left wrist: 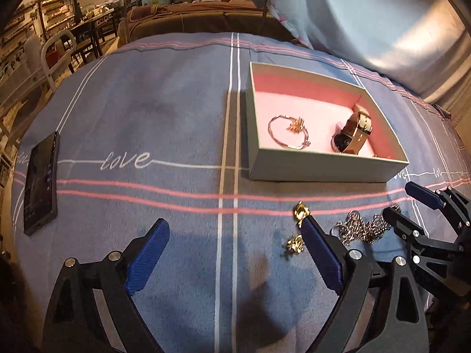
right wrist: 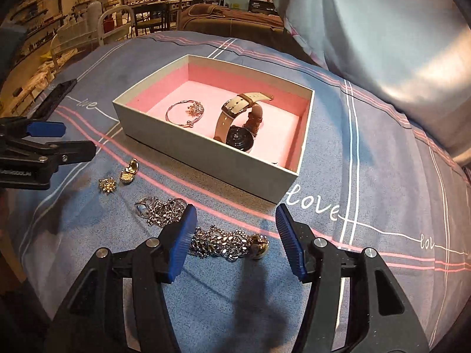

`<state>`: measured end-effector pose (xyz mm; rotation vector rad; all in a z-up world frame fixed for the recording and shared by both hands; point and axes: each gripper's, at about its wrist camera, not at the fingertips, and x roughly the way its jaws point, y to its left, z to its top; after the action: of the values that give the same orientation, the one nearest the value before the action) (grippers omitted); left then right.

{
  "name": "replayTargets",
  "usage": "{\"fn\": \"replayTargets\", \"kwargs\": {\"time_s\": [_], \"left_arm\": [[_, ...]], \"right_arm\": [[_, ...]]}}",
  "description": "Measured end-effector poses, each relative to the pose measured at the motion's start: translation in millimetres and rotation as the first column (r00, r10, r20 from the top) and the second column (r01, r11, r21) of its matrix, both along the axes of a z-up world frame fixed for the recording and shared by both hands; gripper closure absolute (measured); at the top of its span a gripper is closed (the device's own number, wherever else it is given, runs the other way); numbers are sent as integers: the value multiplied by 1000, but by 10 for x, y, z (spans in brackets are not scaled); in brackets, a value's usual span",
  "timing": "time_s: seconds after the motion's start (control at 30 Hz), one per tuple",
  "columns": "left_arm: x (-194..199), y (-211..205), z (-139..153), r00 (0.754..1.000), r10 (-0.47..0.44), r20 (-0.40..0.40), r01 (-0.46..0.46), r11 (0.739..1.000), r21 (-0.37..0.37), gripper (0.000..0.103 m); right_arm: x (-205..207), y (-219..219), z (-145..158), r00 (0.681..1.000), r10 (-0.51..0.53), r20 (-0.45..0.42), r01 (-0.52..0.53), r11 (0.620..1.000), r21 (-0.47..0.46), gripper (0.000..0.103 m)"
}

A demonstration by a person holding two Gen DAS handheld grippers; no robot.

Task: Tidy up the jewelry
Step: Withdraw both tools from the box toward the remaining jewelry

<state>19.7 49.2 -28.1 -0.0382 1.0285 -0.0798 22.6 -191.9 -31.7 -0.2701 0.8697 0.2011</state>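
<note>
An open box (left wrist: 323,166) (right wrist: 206,158) with a pink lining sits on the blue bedspread. It holds a thin bangle (left wrist: 287,132) (right wrist: 182,114) and a beige-strap watch (left wrist: 351,133) (right wrist: 240,129). In front of the box lie two gold earrings (left wrist: 294,242) (right wrist: 125,175) and a heap of silver chain (left wrist: 363,229) (right wrist: 217,241) with a gold bead at its end. My left gripper (left wrist: 235,229) is open and empty, left of the earrings. My right gripper (right wrist: 234,214) is open, its fingers either side of the chain and just above it.
A black phone (left wrist: 39,182) (right wrist: 57,94) lies on the bedspread at the far left. A pale pillow or duvet (left wrist: 382,14) rises behind the box at the right. Chairs and shelves stand beyond the bed at the left.
</note>
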Motion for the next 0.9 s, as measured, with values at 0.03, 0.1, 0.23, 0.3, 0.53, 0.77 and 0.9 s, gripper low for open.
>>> {"fn": "replayTargets", "kwargs": {"time_s": [0.03, 0.1, 0.23, 0.3, 0.53, 0.77, 0.9], "left_arm": [[-47, 35, -33, 1000, 8, -9, -8, 1000, 3, 14], [-122, 99, -60, 1000, 18, -13, -18, 1000, 13, 14], [-198, 187, -49, 999, 31, -9, -31, 999, 26, 14], [-209, 206, -49, 999, 31, -12, -31, 999, 22, 14], [-173, -55, -83, 999, -32, -20, 33, 999, 30, 14], [-216, -472, -127, 991, -131, -18, 132, 990, 46, 14], [-254, -422, -139, 992, -127, -17, 128, 990, 56, 14]], "right_arm": [[9, 87, -61, 1000, 6, 11, -6, 999, -43, 47], [-14, 252, -161, 999, 52, 7, -51, 996, -68, 47], [-268, 556, -187, 980, 199, -4, -199, 978, -59, 47], [-419, 498, -53, 970, 243, -2, -243, 969, 35, 48], [-308, -528, -31, 987, -147, -68, 152, 985, 79, 45], [-96, -272, -160, 995, -89, -36, 92, 991, 95, 43], [-96, -555, -196, 971, -234, -43, 236, 972, 25, 41]]}}
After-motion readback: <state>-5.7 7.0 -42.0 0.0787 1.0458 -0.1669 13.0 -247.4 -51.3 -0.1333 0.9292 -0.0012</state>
